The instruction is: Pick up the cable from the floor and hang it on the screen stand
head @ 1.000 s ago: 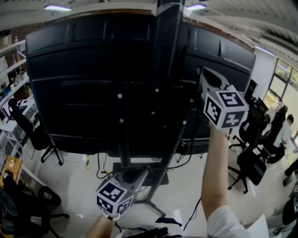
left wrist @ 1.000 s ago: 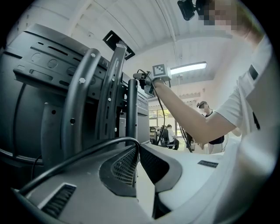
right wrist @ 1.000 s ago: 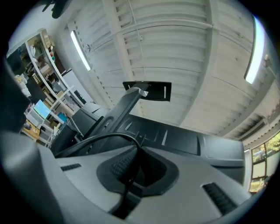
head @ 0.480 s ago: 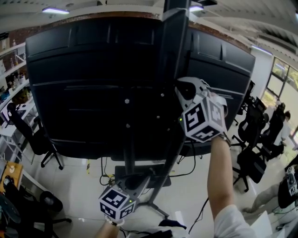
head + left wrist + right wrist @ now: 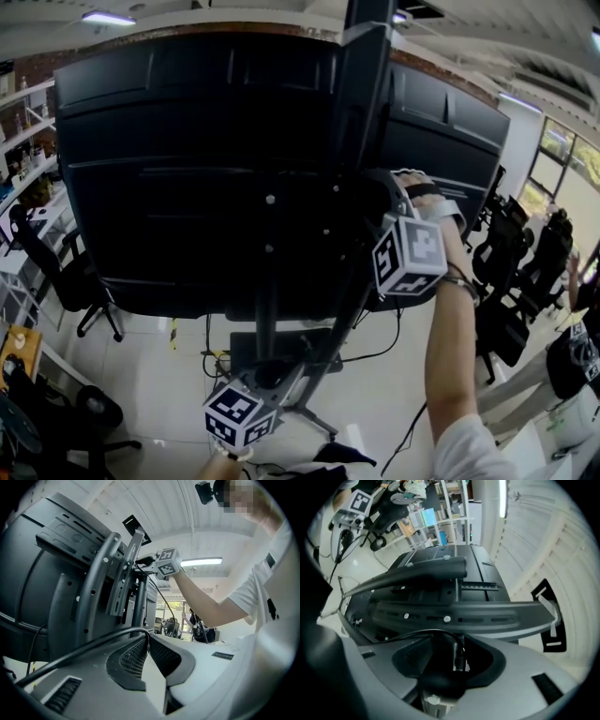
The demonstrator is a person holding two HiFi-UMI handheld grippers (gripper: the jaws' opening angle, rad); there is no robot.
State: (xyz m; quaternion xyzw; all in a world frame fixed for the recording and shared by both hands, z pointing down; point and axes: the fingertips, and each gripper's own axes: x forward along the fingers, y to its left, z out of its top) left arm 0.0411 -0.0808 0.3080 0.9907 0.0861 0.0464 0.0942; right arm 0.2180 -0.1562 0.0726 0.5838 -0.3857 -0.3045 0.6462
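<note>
The black screen stand point(image 5: 361, 103) carries a large black screen seen from behind. My right gripper point(image 5: 375, 199) is raised against the stand's column; its jaws are opening. Between them, the black cable point(image 5: 417, 633) arcs over the stand's cross bracket point(image 5: 459, 613), and its plug point(image 5: 458, 660) sits in the gap with neither pad pressing on it. My left gripper point(image 5: 284, 372) is low, near the stand's base, shut on the cable point(image 5: 84, 651), which runs off to the lower left from its tips point(image 5: 147, 639). The left gripper view also shows the stand's uprights point(image 5: 101, 578).
The stand's base point(image 5: 281, 349) rests on the pale floor with loose wires beside it. Office chairs stand at the left point(image 5: 70, 272) and right point(image 5: 511, 267). A person point(image 5: 577, 352) is at the far right. Shelves line the left wall point(image 5: 23, 141).
My right gripper has moved left and down from beside the screen to the stand's column. The left gripper has stayed low, drifting slightly right.
</note>
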